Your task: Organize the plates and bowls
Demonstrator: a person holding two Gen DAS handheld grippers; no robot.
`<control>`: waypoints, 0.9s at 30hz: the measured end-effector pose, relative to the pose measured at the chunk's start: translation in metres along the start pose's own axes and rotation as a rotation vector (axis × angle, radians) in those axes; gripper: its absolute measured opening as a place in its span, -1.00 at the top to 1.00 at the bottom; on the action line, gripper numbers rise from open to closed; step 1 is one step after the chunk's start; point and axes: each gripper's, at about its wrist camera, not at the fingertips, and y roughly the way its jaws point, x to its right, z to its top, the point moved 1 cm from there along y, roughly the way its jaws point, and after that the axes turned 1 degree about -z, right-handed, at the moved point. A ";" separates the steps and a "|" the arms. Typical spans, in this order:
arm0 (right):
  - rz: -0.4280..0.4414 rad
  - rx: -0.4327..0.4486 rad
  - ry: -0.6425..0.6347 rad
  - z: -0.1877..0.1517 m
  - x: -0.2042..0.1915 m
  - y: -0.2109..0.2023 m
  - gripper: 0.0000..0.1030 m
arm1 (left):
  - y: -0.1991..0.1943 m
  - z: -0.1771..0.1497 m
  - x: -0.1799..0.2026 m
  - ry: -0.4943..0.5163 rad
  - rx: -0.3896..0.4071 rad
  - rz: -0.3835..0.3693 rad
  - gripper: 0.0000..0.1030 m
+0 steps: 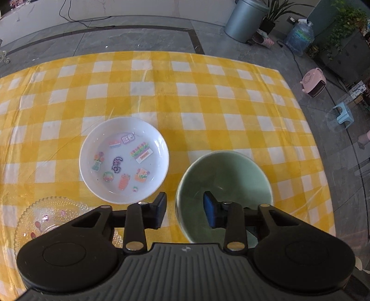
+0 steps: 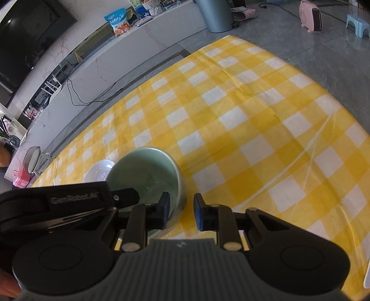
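Yellow-and-white checked cloth (image 1: 208,97) over the whole bench, creased in places. Green ceramic bowl (image 1: 223,185) at the near right of the left wrist view, upright and empty. White plate (image 1: 124,159) with coloured stickers just left of it, close but apart, a strip of cloth between. Clear beaded glass plate (image 1: 53,213) at the near left, partly hidden under the left gripper (image 1: 185,211). Left gripper fingers spread wide, straddling the bowl's left wall: right pad (image 1: 209,213) inside the bowl, left pad (image 1: 160,211) outside over the cloth; clamped on nothing.

From the right wrist view, the same green bowl (image 2: 148,171) at near left, a sliver of the white plate (image 2: 98,172) showing behind it. Right gripper (image 2: 181,211) partly open, straddling the bowl's right wall: left pad (image 2: 164,211) over the bowl's inside, right pad (image 2: 199,214) outside over the cloth; contact with the rim impossible to tell, no firm hold seen. Black body of the left gripper (image 2: 69,201) crossing in from the left, covering the bowl's near-left rim.

Beyond the bench, on the grey floor: grey bin (image 1: 246,19) far right, water jug (image 1: 299,37) beside potted plants, pink heater (image 1: 313,82), small blue stool (image 1: 343,113). Dark screen (image 2: 27,44) on the far-left wall, snack bag (image 2: 118,20) on a long white ledge
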 end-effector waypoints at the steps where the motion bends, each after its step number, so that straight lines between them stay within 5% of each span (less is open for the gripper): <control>1: 0.003 -0.001 -0.004 0.000 0.000 0.001 0.62 | 0.003 0.000 0.000 -0.008 -0.002 0.002 0.28; 6: 0.036 -0.023 0.027 0.001 0.003 0.008 0.67 | 0.011 -0.001 0.000 -0.029 -0.007 0.004 0.53; 15: 0.045 -0.028 0.049 0.002 0.007 0.011 0.71 | 0.006 -0.002 0.006 -0.005 0.018 0.025 0.68; 27: 0.036 -0.045 0.067 -0.009 0.013 -0.004 0.76 | -0.016 -0.024 0.011 -0.011 0.018 0.027 0.72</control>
